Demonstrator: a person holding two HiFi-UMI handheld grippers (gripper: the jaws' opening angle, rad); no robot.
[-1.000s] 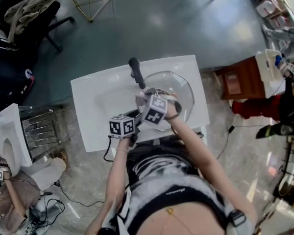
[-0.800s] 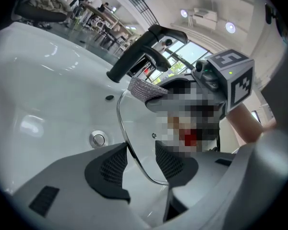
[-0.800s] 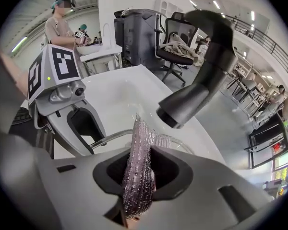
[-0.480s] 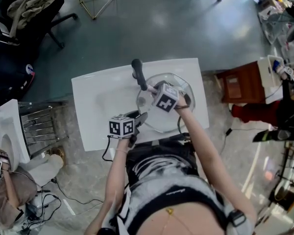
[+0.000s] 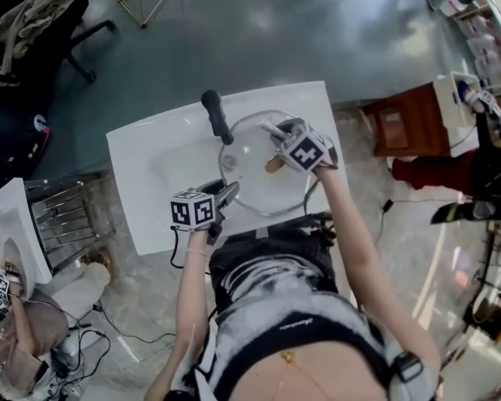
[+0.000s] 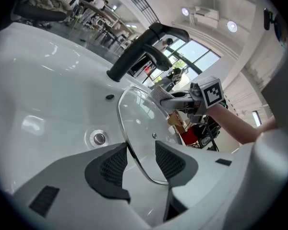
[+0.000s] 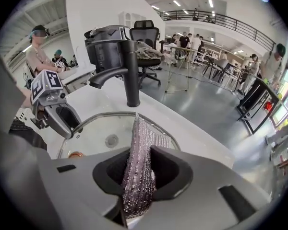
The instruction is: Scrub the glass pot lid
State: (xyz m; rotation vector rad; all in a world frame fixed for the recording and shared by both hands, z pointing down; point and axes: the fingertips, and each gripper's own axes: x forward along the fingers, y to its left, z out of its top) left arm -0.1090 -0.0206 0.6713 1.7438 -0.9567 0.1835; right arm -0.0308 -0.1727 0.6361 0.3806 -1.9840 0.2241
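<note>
The glass pot lid (image 5: 263,170) stands tilted in the white sink (image 5: 150,161), beside the black faucet (image 5: 215,115). My left gripper (image 5: 224,194) is at the lid's near left edge, shut on its metal rim; in the left gripper view the rim (image 6: 134,155) runs between the two pads of that gripper (image 6: 139,152). My right gripper (image 5: 277,132) is over the lid's far right part, shut on a silver scrubbing cloth (image 7: 146,138). The cloth's end hangs against the lid (image 7: 96,135) near its far rim. The sink drain (image 7: 111,140) shows through the glass.
The sink stands alone on a grey floor. A metal rack (image 5: 67,215) is at its left, and a brown wooden stool (image 5: 401,132) at its right. A black office chair (image 5: 42,23) is at the far left. People stand at the room's edges.
My right gripper has moved with the cloth from the lid's near left part across to its far right part and has rolled. My left gripper has kept its hold in place.
</note>
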